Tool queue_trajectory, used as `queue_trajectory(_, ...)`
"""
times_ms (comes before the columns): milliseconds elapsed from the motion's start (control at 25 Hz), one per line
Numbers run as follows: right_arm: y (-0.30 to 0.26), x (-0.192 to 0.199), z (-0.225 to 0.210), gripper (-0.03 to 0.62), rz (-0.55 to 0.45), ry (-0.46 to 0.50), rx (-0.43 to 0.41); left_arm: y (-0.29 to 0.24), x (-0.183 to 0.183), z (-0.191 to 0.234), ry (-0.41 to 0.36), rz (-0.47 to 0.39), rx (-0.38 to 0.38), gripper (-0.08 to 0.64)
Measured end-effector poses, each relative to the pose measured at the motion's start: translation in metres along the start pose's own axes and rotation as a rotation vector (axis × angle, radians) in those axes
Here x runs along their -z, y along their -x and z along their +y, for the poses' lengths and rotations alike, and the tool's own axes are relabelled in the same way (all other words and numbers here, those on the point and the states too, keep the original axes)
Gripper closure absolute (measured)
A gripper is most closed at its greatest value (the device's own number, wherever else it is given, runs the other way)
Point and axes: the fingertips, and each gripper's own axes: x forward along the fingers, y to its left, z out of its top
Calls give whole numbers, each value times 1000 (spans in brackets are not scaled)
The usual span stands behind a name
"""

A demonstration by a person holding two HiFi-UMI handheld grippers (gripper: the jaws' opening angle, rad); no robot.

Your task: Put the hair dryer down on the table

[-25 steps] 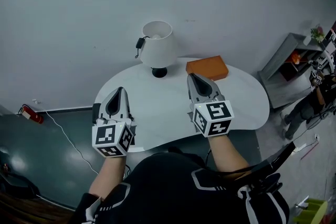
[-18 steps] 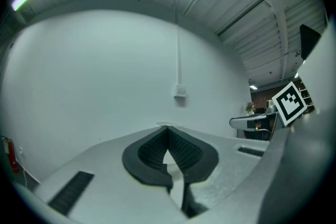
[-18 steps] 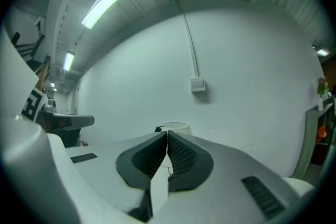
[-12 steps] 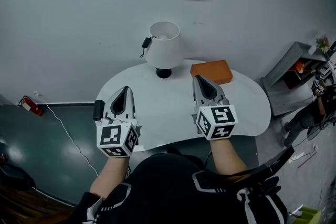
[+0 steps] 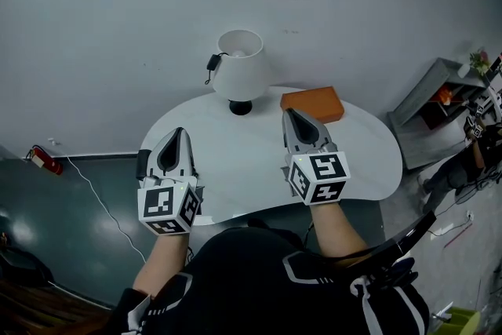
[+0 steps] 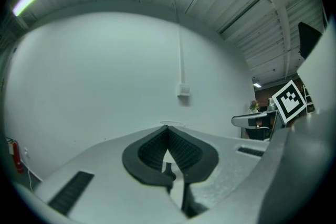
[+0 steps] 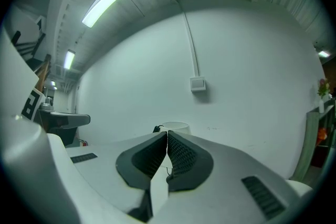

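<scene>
A dark object at the desk's left edge sits mostly hidden behind my left gripper; I can't identify it. That gripper and my right gripper are both closed tight, holding nothing.

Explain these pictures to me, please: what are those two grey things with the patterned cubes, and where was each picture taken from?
There is no robot here. A person holds a hand tool in each hand: the left gripper and the right gripper. The patterned cubes are part of the tools. The head view comes from a camera on the person's head, looking steeply down. The two gripper views come from cameras riding on the tools, each looking along its own jaws. Both pairs of jaws are closed together, with nothing between them. On the white table stand a lamp and an orange box.
</scene>
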Motion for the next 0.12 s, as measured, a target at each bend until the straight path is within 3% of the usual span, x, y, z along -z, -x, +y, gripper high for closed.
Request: queue_trajectory(120,-4,-2,-1,566,-1,7,-1,-3,0,2,1,0,0,555)
